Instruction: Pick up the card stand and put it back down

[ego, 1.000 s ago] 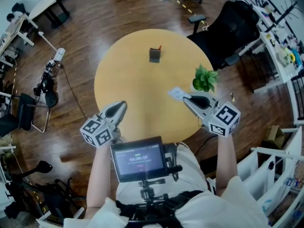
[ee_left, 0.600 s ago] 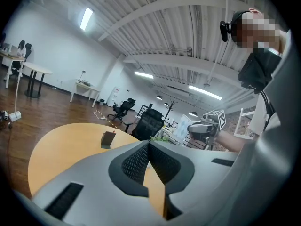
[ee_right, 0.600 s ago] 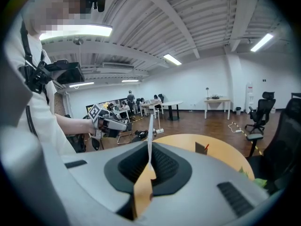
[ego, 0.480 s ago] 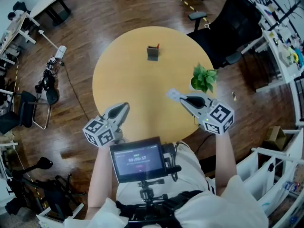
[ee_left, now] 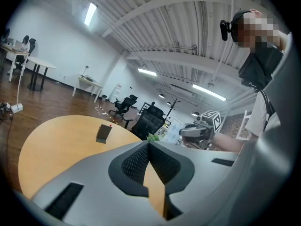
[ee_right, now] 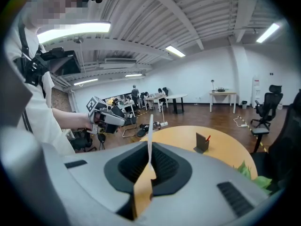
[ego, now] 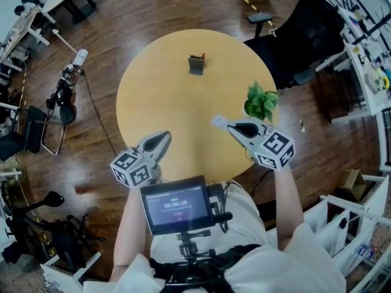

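The card stand point(ego: 196, 65) is a small dark upright holder with a red bit at its top. It sits on the far side of the round yellow table point(ego: 153, 102) and shows in the left gripper view point(ee_left: 103, 133) and the right gripper view point(ee_right: 202, 143). My right gripper point(ego: 231, 126) hovers over the table's near right part, shut on a thin white card point(ego: 220, 121) that stands edge-on between its jaws point(ee_right: 150, 131). My left gripper point(ego: 164, 138) is at the near left edge, its jaws meeting at the tip point(ee_left: 148, 144) with nothing in them. Both are far from the stand.
A small green potted plant point(ego: 261, 101) stands at the table's right edge, close to my right gripper. A black office chair point(ego: 305, 29) sits beyond the table at the right. Cables and gear lie on the wooden floor at the left point(ego: 64, 96).
Both grippers have drifted a little inward over the table's near edge, the right one sinking slightly. The white card stays in the right jaws. The card stand has not moved.
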A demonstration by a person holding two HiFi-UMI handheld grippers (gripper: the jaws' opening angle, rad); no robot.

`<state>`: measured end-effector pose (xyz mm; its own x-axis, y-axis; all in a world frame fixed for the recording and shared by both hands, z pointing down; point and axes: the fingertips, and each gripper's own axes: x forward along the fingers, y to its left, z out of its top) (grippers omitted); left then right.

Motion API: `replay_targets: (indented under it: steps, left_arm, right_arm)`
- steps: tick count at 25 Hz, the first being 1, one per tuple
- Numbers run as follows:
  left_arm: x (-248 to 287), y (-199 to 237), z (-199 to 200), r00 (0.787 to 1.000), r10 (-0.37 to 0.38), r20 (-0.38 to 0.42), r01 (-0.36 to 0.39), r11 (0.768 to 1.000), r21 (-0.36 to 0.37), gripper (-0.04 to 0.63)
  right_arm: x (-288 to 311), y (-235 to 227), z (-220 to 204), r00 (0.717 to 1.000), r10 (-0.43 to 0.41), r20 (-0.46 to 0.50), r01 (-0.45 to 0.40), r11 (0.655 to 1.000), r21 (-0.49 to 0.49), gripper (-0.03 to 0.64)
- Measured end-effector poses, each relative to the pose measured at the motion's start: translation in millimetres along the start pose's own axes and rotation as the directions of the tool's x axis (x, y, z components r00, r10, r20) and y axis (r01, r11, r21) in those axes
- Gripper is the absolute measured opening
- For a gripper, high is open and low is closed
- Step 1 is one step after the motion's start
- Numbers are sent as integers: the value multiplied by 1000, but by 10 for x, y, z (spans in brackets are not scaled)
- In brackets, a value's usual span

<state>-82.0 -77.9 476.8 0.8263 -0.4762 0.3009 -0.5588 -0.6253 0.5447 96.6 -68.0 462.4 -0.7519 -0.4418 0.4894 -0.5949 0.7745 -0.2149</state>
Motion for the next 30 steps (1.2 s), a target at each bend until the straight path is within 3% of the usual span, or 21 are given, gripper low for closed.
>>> replay_targets:
  steps: [20, 30]
  left_arm:
    - [335, 0, -376, 992, 122, -17, -123, 992, -40, 0]
    - [376, 53, -580, 987, 156, -41, -158, 987, -43, 0]
  right_arm:
    - [289, -288, -522, 988, 85, -126, -96, 992, -85, 28]
    - [529, -329, -758, 986, 110, -125, -116, 992, -44, 28]
